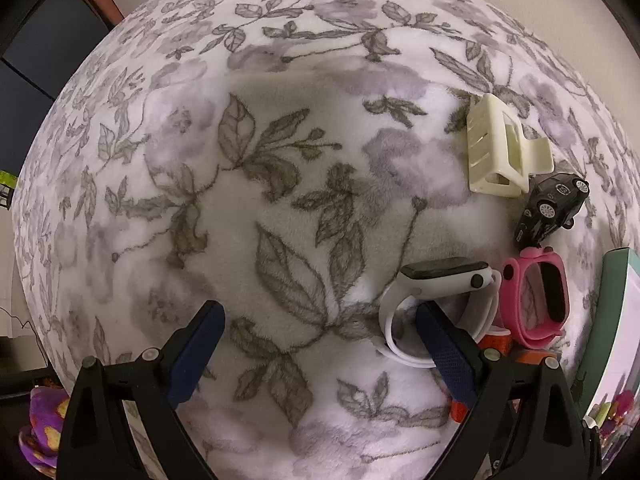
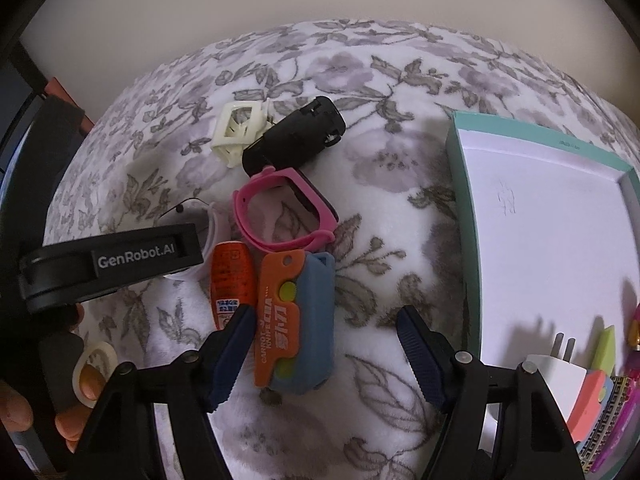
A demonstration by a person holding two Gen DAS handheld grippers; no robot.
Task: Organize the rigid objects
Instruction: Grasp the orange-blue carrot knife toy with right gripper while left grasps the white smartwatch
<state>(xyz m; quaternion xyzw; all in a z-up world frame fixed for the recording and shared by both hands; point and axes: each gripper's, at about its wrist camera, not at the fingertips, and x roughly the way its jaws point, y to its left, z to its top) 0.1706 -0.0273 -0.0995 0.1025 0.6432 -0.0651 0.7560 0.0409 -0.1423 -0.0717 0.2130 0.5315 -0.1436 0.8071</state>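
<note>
On a floral blanket (image 1: pixel 280 160) lie a white smartwatch (image 1: pixel 444 274), a pink watch (image 1: pixel 536 300), a black toy car (image 1: pixel 554 206) and a cream hair claw (image 1: pixel 500 148). My left gripper (image 1: pixel 320 310) points down at the blanket, open wide. Its right finger (image 1: pixel 440 344) sits inside the white watch's band loop; nothing lies against the left finger. In the right wrist view, an orange-and-blue toy knife (image 2: pixel 296 320) lies between the open jaws of my right gripper (image 2: pixel 325 312), close to the left finger (image 2: pixel 236 340). An orange tube (image 2: pixel 232 280) lies beside it.
A teal box (image 2: pixel 460 184) with a white floor stands at the right, holding a white plug (image 2: pixel 556 368) and several colourful small items in its near corner. A person's hand (image 2: pixel 72 400) holds the left gripper's body (image 2: pixel 108 264) at lower left.
</note>
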